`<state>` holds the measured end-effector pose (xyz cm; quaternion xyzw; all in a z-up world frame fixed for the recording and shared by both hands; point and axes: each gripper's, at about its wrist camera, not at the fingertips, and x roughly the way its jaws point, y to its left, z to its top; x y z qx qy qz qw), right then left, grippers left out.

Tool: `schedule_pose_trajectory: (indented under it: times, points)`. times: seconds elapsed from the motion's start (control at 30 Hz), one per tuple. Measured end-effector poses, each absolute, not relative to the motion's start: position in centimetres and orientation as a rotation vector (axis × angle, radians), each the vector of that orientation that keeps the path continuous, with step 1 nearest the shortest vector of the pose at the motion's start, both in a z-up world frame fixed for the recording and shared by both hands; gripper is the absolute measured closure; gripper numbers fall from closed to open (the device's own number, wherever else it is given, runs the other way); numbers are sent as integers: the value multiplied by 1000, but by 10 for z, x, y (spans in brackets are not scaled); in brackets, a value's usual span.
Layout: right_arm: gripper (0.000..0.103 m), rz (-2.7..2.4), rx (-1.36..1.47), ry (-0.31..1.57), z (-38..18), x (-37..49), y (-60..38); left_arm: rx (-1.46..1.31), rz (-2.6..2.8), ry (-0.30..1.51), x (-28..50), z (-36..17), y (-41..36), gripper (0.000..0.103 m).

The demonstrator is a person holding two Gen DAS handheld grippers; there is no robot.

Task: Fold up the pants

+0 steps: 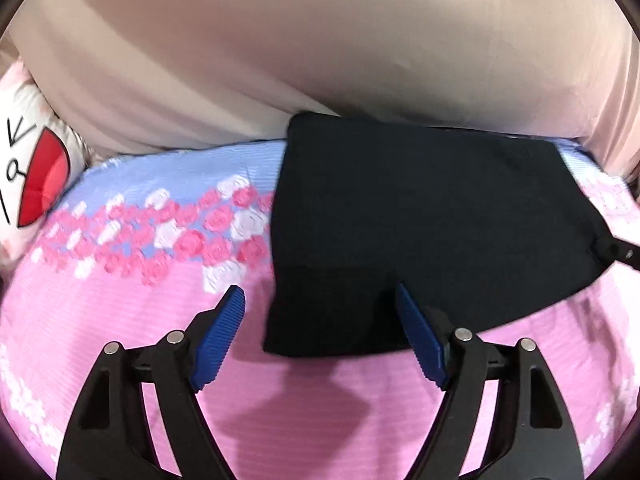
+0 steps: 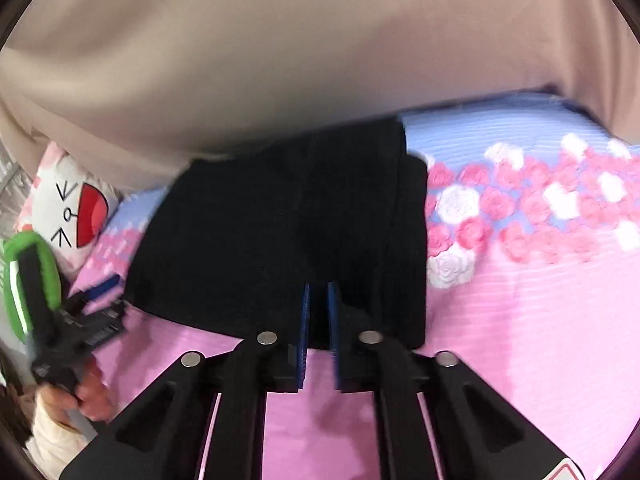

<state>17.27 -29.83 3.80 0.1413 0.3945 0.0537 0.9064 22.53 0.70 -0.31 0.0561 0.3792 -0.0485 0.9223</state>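
Note:
The black pants point(image 1: 432, 224) lie folded into a compact rectangle on the pink and blue flowered bedspread point(image 1: 120, 320). My left gripper point(image 1: 320, 292) is open, its blue pads on either side of the fold's near left corner, just above it. In the right wrist view the pants point(image 2: 272, 232) fill the middle. My right gripper point(image 2: 318, 292) has its blue pads nearly together at the near edge of the pants; whether cloth is between them is hidden. The right gripper also shows at the right edge of the left wrist view point(image 1: 624, 254), touching the pants.
A beige curtain point(image 1: 320, 40) hangs behind the bed. A white cushion with a red mouth face point(image 1: 32, 184) lies at the far left; it also shows in the right wrist view point(image 2: 76, 208). The left gripper's green handle point(image 2: 32, 280) and the hand holding it show at the left.

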Motion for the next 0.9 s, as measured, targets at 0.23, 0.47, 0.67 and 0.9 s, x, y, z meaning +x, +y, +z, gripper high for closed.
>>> schedule_pose_trajectory:
  times: [0.23,0.47,0.67,0.9]
  points:
    - [78,1,174,814,31,157,-289,126,-57,770,212,9,5,28]
    - [62,-21,177,893,9,161,-278,115,-29,782,193,16,7,28]
    - [45,3,263,784,40,103,-263,127,6,749,157,29,16,26]
    - [17,-118,188,613,46,9,-234,135,0,673,90,35,13,10]
